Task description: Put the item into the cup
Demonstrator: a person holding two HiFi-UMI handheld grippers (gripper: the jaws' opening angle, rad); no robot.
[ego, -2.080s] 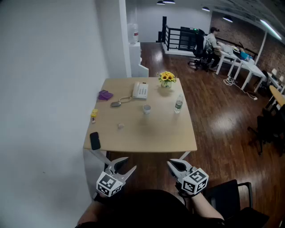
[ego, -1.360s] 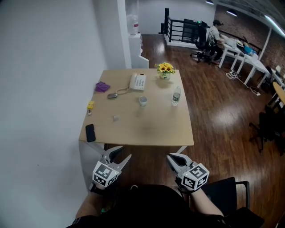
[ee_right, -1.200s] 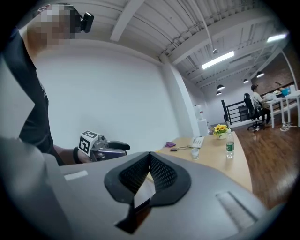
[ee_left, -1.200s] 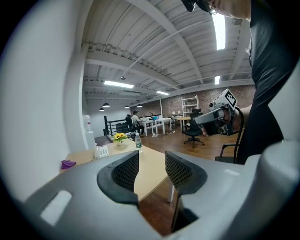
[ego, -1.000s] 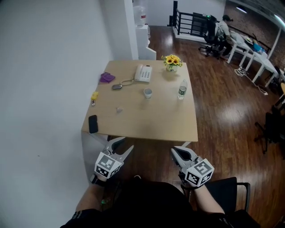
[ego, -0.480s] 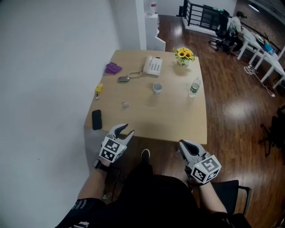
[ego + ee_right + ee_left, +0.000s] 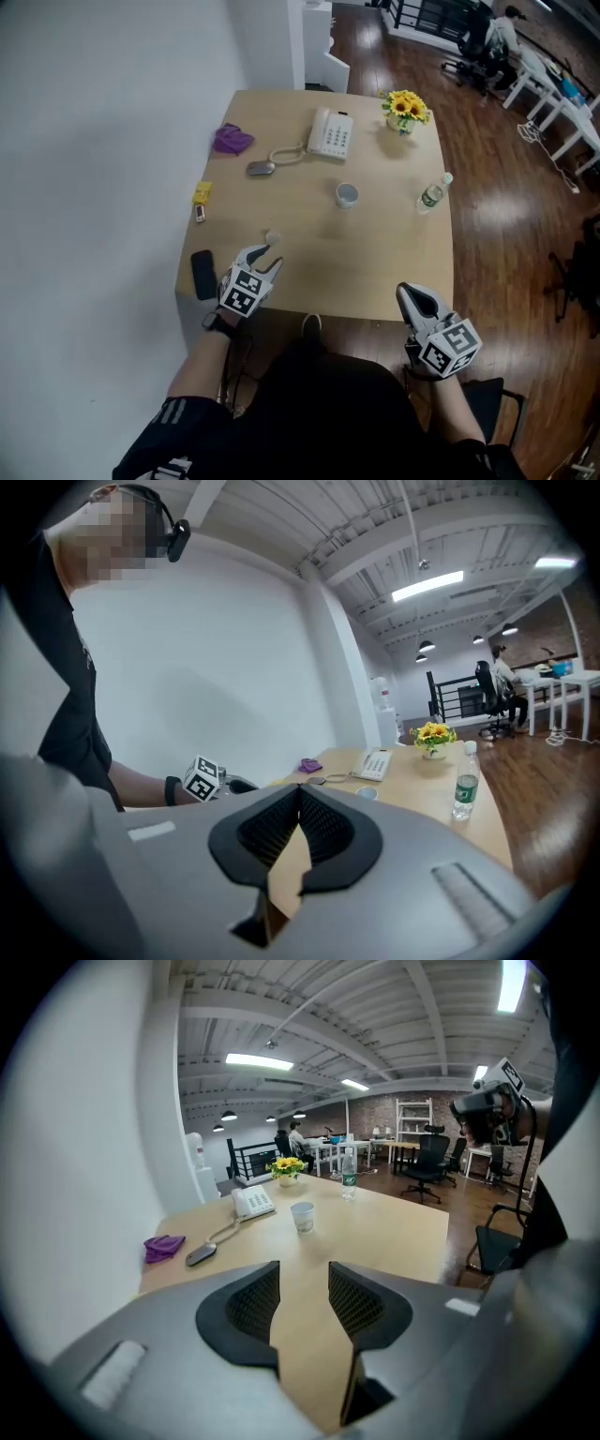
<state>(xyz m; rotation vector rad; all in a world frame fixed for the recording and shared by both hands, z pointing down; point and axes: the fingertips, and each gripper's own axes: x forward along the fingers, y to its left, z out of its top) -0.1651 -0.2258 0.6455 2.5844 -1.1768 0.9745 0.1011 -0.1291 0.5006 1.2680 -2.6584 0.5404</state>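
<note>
Item [image 7: 273,236]: small, pale, shape unclear, left of white cup [image 7: 347,194]. Left gripper [image 7: 266,258] jaws apart, empty; right gripper [image 7: 408,292] pinched closed, empty.

Office, desk phone [image 7: 332,134], swivel chair [image 7: 432,1156]

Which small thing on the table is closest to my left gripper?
The small pale item, just ahead of the left gripper; the black phone lies farther off to its left.
</note>
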